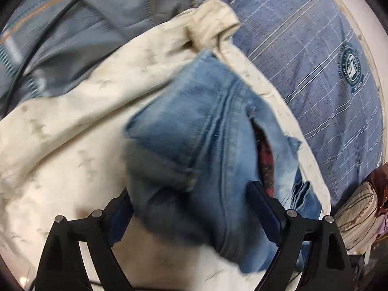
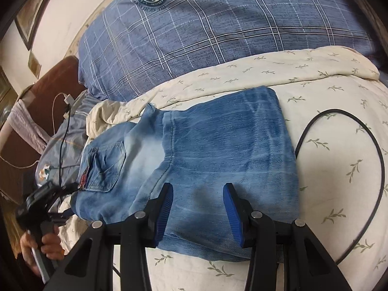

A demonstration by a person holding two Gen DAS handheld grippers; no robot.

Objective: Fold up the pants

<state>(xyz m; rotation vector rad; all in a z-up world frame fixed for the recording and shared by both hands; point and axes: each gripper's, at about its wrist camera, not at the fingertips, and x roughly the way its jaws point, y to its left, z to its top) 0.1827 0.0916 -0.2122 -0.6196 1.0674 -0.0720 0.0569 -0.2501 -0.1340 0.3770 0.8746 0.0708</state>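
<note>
The jeans are lying folded on the bed, on a cream leaf-print sheet; in the right wrist view the long axis runs left to right, waistband and back pocket end on the left, folded edge on the right, just short of a looping black cable. Right claw sits partly spread right over the near edge of the denim, blue pads either side of flat cloth; can't tell if they actually touch it. Left claw is spread wide, denim bunched between the fingers but not pinched; that view is pretty blurry, so which part of the jeans it is stays fuzzy, though a dark slit with some red lining shows. A blue plaid pillow lies behind; the jeans' near edge is hidden by the right claw; a hand holding the left claw's handle is cut off at the left edge.
</note>
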